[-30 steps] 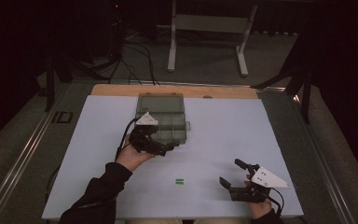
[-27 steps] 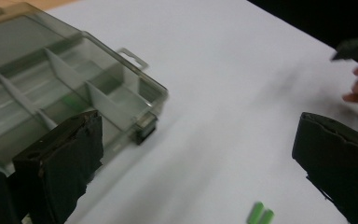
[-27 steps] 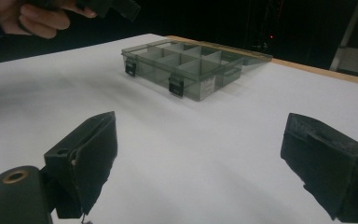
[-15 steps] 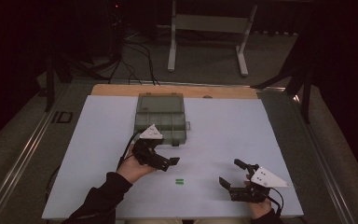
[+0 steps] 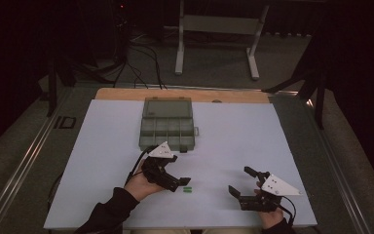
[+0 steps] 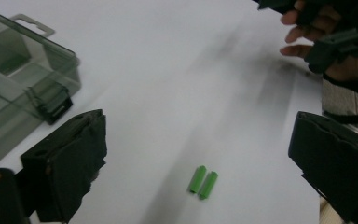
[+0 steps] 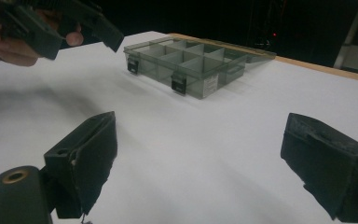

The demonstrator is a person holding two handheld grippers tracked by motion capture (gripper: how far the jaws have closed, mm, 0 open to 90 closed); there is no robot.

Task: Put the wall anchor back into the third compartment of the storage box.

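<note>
**Left gripper over the green pegs**

White tabletop (image 5: 102,161) in a dark room; clear compartment box (image 5: 168,129) at the far centre. Left gripper (image 6: 196,154) hovers low, jaws wide apart, two green pegs (image 6: 203,181) lying between them. Right gripper (image 5: 246,185) near the front edge, jaws spread, empty.

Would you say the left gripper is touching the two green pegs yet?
Apart. The left gripper view shows the green pegs lying on the white table between the open jaws of the left gripper, with bare surface on both sides.
</note>
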